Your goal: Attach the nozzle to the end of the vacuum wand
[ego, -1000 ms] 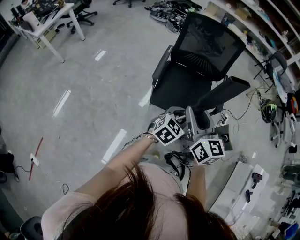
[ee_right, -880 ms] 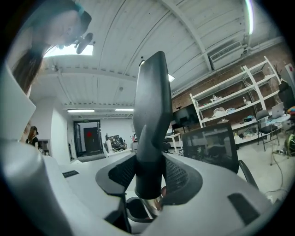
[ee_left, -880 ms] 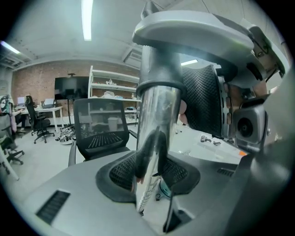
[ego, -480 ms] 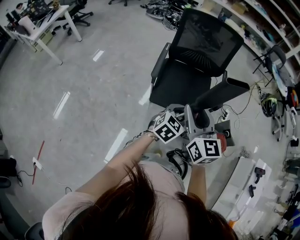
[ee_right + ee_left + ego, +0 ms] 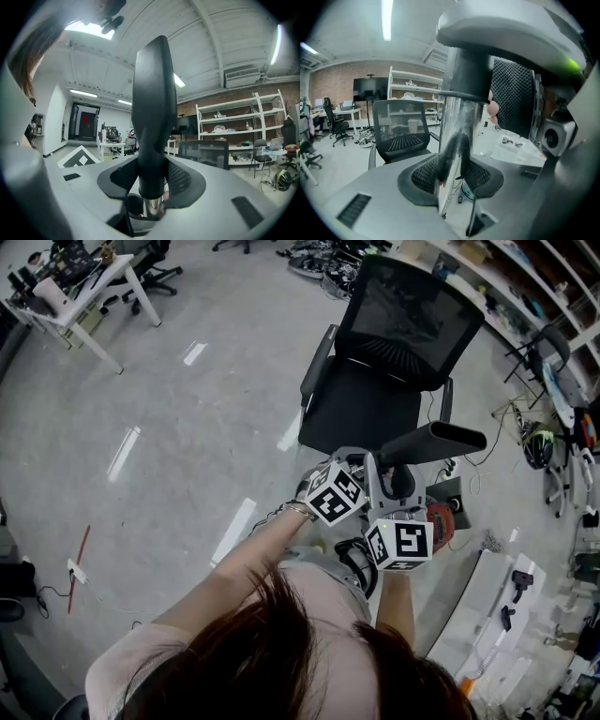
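Observation:
My left gripper (image 5: 454, 180) is shut on the shiny metal vacuum wand (image 5: 457, 136), which stands upright between its mesh pads with a dark collar (image 5: 466, 70) above them. The black, flat-tipped nozzle (image 5: 151, 108) sits in my right gripper (image 5: 152, 183), shut on its round base, and the wand's metal end (image 5: 152, 206) shows just below that base. In the head view both marker cubes are close together in front of the person, and the nozzle (image 5: 433, 441) sticks out to the right above the right gripper (image 5: 401, 486). The left gripper (image 5: 361, 470) is beside it.
A black mesh office chair (image 5: 394, 362) stands just beyond the grippers. A white desk (image 5: 89, 287) is at the far left. Shelves, cables and a helmet (image 5: 539, 446) crowd the right side. A red round object (image 5: 439, 519) lies on the floor by the right gripper.
The right gripper has rolled, and the nozzle has swung from slanting up-right to lying nearly level toward the right. The left gripper has kept still on the wand.

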